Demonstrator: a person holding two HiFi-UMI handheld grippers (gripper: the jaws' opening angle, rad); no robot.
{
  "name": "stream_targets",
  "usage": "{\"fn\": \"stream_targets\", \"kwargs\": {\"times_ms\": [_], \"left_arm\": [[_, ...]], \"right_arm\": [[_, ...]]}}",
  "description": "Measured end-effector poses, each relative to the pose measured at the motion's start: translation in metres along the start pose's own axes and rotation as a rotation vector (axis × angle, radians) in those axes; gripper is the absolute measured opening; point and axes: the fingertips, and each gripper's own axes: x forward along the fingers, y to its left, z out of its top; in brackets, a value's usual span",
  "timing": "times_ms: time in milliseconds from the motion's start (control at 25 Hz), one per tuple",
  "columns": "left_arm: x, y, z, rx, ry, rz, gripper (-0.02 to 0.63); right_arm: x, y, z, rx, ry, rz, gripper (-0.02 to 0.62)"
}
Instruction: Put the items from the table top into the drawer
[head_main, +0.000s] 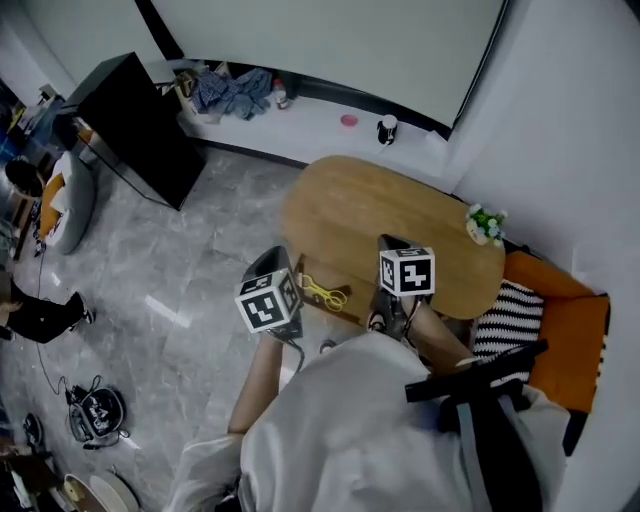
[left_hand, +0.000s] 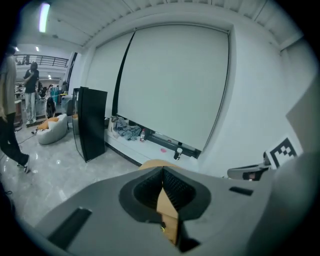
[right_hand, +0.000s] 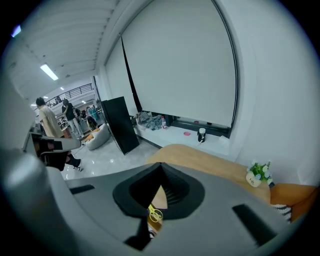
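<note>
Both your grippers are closed and empty.
Your left gripper (left_hand: 162, 170) has jaws meeting on nothing; your right gripper (right_hand: 160, 165) likewise, yellow scissors (right_hand: 155, 214) well beneath them.

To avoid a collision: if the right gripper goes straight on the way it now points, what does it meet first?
Most likely the wooden table, near its front edge. The yellow scissors lie just below that line. Depth is unclear, so I cannot be sure.

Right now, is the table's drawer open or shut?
Open: the drawer juts out from the table edge, with yellow scissors lying inside.
</note>
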Motion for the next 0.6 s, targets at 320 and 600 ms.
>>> {"fn": "stream_targets", "kwargs": {"times_ms": [320,600], "left_arm": [[0.000,0.001,0.003,0.010,-0.010,0.008,0.011],[0.004,0.004,0.011,0.018,-0.010,0.012,0.011]], "right_arm": [[-0.009,-0.004,0.009,-0.010,-0.032,-0.005,-0.008],[-0.006,0.000,0.012,-0.001,-0.033,-0.003,-0.009]]}}
